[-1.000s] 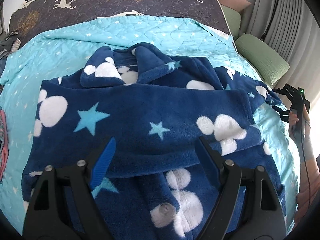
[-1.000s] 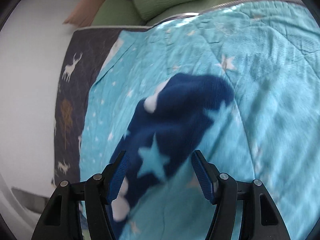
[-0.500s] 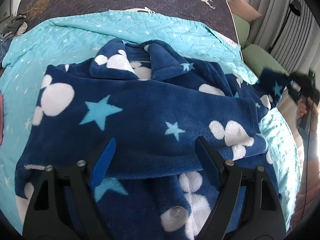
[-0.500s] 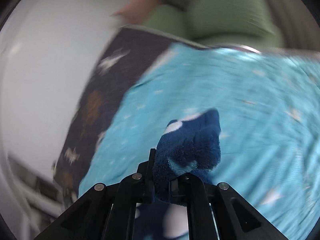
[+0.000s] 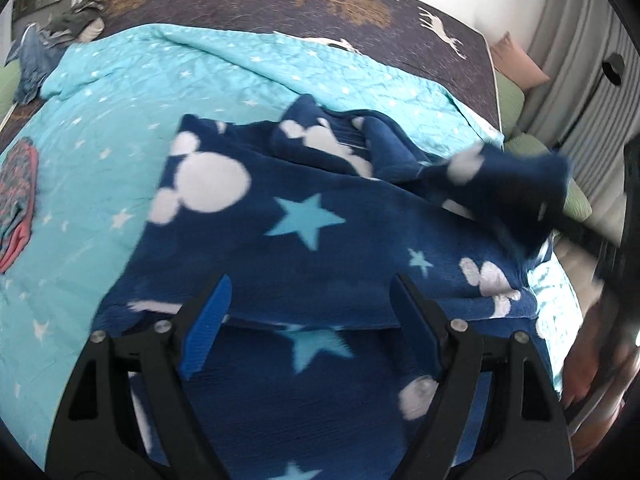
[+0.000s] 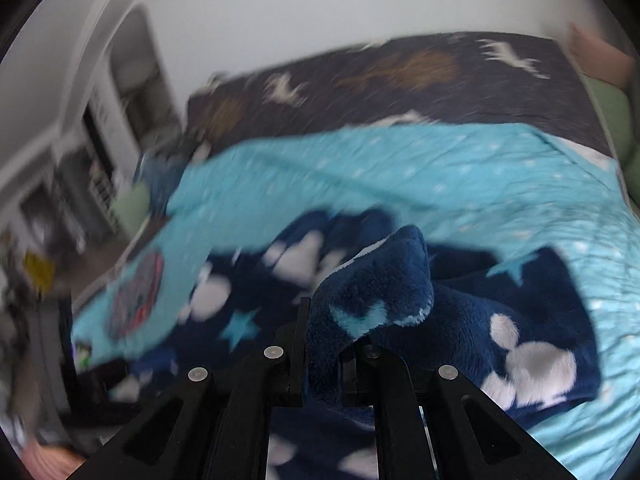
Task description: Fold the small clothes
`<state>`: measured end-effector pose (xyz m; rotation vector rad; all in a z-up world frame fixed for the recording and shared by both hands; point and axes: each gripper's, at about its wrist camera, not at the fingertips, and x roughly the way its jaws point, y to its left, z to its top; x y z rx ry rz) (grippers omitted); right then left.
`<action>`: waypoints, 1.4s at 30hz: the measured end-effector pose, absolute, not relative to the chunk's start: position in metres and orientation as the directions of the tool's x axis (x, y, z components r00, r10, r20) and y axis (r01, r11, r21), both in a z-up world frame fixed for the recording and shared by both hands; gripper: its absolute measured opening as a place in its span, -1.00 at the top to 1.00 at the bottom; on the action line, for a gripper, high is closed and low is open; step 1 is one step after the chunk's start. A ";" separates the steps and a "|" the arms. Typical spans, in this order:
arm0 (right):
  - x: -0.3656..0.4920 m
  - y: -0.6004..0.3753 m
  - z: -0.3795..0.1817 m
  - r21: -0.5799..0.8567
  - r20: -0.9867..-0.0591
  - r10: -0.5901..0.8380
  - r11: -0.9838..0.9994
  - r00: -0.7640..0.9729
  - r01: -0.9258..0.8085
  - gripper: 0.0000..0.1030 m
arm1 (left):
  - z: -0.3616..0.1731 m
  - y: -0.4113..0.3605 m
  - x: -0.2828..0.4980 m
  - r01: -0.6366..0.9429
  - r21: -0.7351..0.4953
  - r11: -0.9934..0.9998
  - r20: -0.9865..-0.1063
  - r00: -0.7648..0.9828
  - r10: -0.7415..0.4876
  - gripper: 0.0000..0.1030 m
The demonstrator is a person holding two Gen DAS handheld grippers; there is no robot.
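Fleece robe (image 5: 304,248) under left gripper (image 5: 308,320), sleeve (image 6: 372,300) pinched by right gripper (image 6: 324,344).

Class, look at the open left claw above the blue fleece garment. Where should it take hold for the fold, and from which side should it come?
Probably the left side edge of the garment, opposite the sleeve end held by the right claw. That edge lies flat on the quilt, so the left claw should come from the left, low, pinching across it.

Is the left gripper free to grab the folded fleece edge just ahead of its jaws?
Probably yes: the left gripper stands open and empty, and the fleece edge lies uncovered between its jaws.
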<state>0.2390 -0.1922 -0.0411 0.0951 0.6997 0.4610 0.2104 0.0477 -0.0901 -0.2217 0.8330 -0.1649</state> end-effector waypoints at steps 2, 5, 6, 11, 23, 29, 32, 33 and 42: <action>0.229 -0.177 -0.054 0.252 -0.621 0.477 0.873 0.623 -0.417 0.83 | -0.091 0.057 0.209 0.042 -0.281 0.959 -0.707 0.667 -0.236 -0.58; 0.220 -0.157 -0.071 0.274 -0.655 0.509 0.849 0.559 -0.452 0.77 | -0.094 0.068 0.211 0.017 -0.326 0.945 -0.700 0.668 -0.253 -0.58; 0.216 -0.151 -0.076 0.283 -0.663 0.525 0.836 0.534 -0.470 0.66 | -0.095 0.071 0.211 0.013 -0.336 0.942 -0.699 0.667 -0.259 -0.58; 0.200 -0.159 -0.087 0.387 -0.664 0.618 0.766 0.420 -0.514 0.10 | -0.098 0.068 0.215 0.042 -0.384 0.923 -0.693 0.647 -0.317 -0.58; 0.179 -0.222 -0.082 0.380 -0.636 0.545 0.838 0.547 -0.392 -0.15 | -0.091 0.036 0.208 0.141 -0.446 0.884 -0.679 0.591 -0.436 -0.59; 0.184 -0.226 -0.093 0.435 -0.637 0.562 0.827 0.528 -0.355 -0.15 | -0.089 0.027 0.206 0.166 -0.429 0.888 -0.685 0.581 -0.440 -0.60; 0.181 -0.224 -0.091 0.404 -0.643 0.544 0.839 0.539 -0.365 -0.15 | -0.088 0.026 0.206 0.167 -0.449 0.878 -0.678 0.576 -0.457 -0.60; 0.179 -0.224 -0.090 0.392 -0.643 0.538 0.843 0.545 -0.369 -0.15 | -0.087 0.027 0.205 0.170 -0.455 0.874 -0.673 0.577 -0.463 -0.60; 0.177 -0.227 -0.091 0.397 -0.642 0.537 0.843 0.546 -0.362 -0.15 | -0.087 0.030 0.204 0.195 -0.488 0.850 -0.655 0.561 -0.505 -0.68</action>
